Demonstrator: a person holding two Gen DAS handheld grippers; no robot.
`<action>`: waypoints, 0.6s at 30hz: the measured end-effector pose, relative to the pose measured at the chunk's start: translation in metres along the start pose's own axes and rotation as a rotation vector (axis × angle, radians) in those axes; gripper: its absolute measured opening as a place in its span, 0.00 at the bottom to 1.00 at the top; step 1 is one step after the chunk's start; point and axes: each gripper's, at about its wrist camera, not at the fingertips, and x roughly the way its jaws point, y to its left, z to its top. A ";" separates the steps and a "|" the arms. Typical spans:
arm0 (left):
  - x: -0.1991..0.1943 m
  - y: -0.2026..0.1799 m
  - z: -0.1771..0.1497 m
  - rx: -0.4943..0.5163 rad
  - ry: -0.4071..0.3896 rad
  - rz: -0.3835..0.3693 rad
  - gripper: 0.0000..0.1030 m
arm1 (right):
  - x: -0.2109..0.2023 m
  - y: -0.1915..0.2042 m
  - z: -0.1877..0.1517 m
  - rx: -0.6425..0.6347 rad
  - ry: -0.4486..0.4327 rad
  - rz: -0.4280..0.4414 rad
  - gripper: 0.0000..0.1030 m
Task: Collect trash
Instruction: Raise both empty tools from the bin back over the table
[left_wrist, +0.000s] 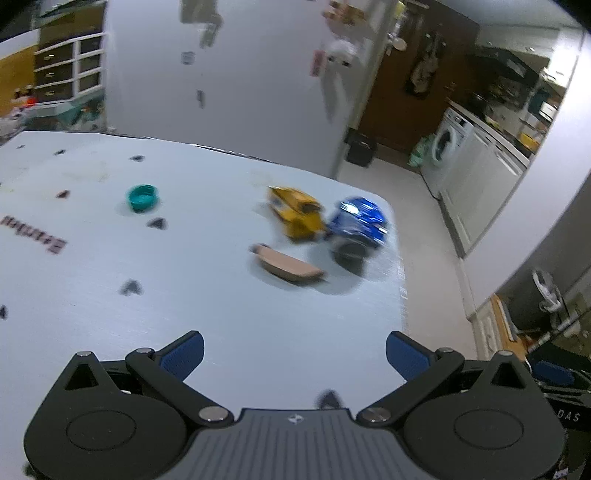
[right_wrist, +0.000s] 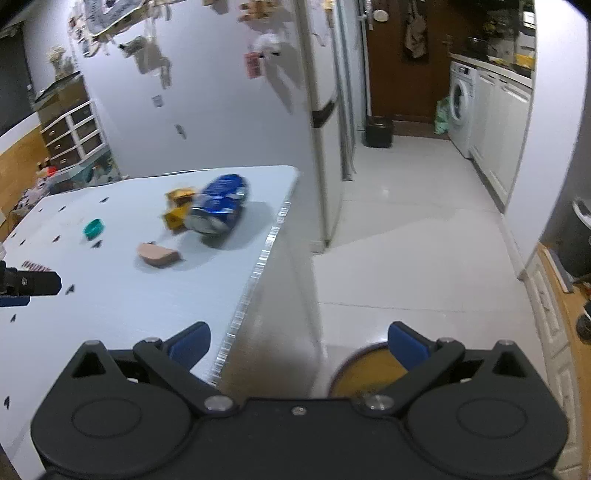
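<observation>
Clear: bare table (left_wrist: 221, 295) ahead of your left gripper (left_wrist: 294, 356) | Blocking far corner: blue can (left_wrist: 356, 221) touching yellow carton (left_wrist: 297, 216), tan piece (left_wrist: 288, 267) just in front | Teal cap (left_wrist: 142, 198) well apart | Right gripper (right_wrist: 298, 345) straddles table edge, open floor (right_wrist: 424, 240) beyond.

Both units are showing the same build: left gripper (left_wrist: 294, 352) and right gripper (right_wrist: 298, 345) are wearing black linkage arms, silver pivot screws, round black side housings. Textured blue pads (left_wrist: 184, 352) are capping each finger. Left's centre plate is showing grey ribbing.
</observation>
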 end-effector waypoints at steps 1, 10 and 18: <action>-0.002 0.009 0.002 -0.003 -0.006 0.004 1.00 | 0.003 0.010 0.002 -0.008 -0.001 0.005 1.00; 0.000 0.084 0.027 -0.043 -0.047 0.050 1.00 | 0.029 0.087 0.023 -0.059 -0.022 0.077 1.00; 0.031 0.137 0.060 -0.078 -0.088 0.070 1.00 | 0.066 0.134 0.047 -0.092 -0.016 0.200 1.00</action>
